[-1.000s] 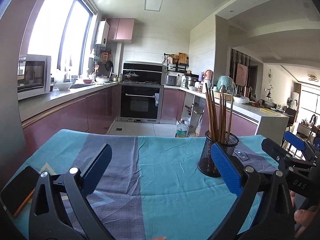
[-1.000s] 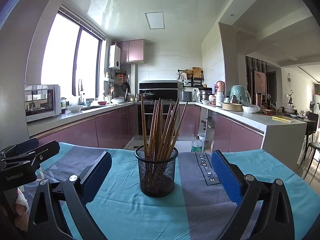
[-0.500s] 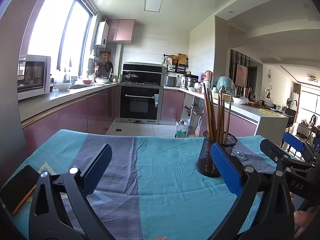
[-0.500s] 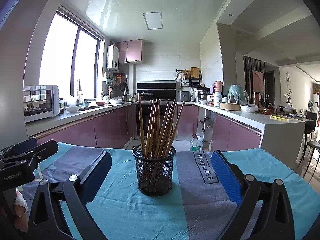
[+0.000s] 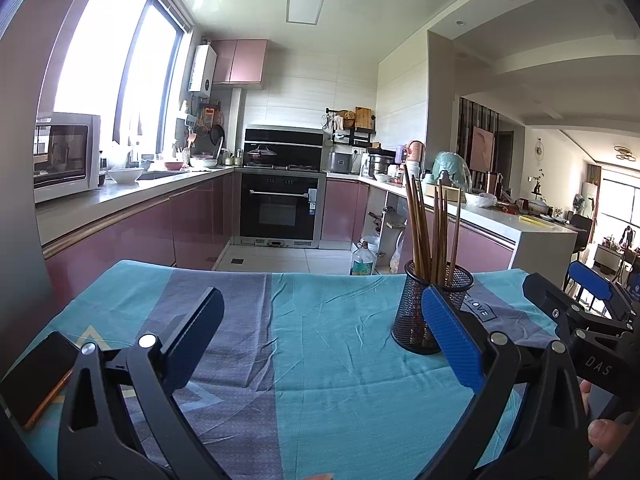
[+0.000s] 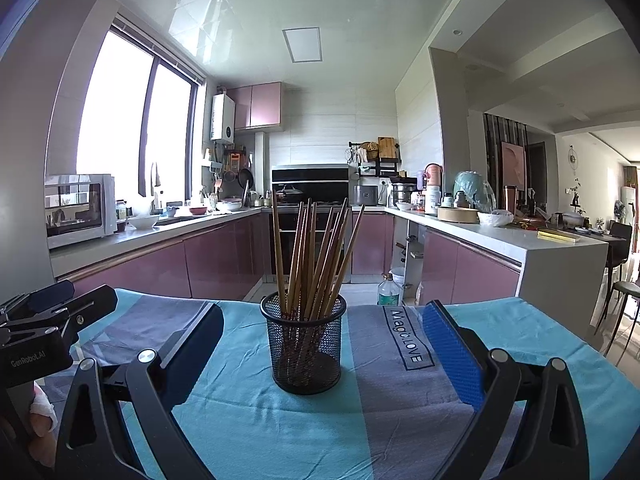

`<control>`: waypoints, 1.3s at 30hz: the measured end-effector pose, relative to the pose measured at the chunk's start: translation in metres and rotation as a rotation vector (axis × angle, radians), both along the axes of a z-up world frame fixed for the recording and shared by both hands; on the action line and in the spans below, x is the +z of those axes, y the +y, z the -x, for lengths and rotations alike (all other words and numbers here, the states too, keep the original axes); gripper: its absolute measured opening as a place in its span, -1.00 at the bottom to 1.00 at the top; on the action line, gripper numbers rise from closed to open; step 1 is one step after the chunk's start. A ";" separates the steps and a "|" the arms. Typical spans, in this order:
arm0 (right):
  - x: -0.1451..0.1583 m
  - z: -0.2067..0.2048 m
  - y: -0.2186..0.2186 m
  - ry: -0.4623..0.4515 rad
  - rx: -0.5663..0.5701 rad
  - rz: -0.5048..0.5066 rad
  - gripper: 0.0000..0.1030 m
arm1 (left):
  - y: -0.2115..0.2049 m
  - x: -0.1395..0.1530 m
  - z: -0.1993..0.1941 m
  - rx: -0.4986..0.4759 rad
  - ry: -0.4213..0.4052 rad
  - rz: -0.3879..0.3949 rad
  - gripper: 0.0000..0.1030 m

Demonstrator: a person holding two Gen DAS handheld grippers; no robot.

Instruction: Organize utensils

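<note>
Both claws, left (image 5: 320, 344) and right (image 6: 322, 354), gape wide and empty. Wooden chopsticks (image 6: 316, 256) lean loosely in a mesh holder (image 6: 306, 346) on the cloth-covered surface (image 6: 260, 420); a careless nudge could tip it.

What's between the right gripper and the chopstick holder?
Nothing but bare tablecloth. In the right wrist view the open right gripper faces the mesh holder of chopsticks, with only cloth in the gap.

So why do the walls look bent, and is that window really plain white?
Left wrist view: the fisheye lens bows the window frame and darkens the corners; the glass is blown out by daylight. Right wrist view: same curving, glare on the ceiling, yet the chopsticks in the mesh holder stay sharp.
</note>
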State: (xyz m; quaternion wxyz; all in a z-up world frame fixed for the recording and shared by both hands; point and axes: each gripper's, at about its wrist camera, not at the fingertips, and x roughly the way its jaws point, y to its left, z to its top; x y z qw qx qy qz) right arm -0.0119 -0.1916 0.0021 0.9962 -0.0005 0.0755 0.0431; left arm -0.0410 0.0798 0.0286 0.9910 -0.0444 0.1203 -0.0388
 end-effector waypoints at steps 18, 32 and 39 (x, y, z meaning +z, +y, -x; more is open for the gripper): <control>0.001 -0.003 0.002 0.005 0.004 0.002 0.88 | 0.000 -0.001 0.000 0.002 0.000 -0.001 0.89; 0.000 -0.002 0.003 0.002 -0.001 -0.001 0.88 | -0.001 -0.003 0.000 0.003 -0.001 -0.003 0.89; 0.000 -0.002 0.002 0.003 -0.001 -0.001 0.88 | -0.002 -0.004 -0.001 0.002 0.001 -0.003 0.89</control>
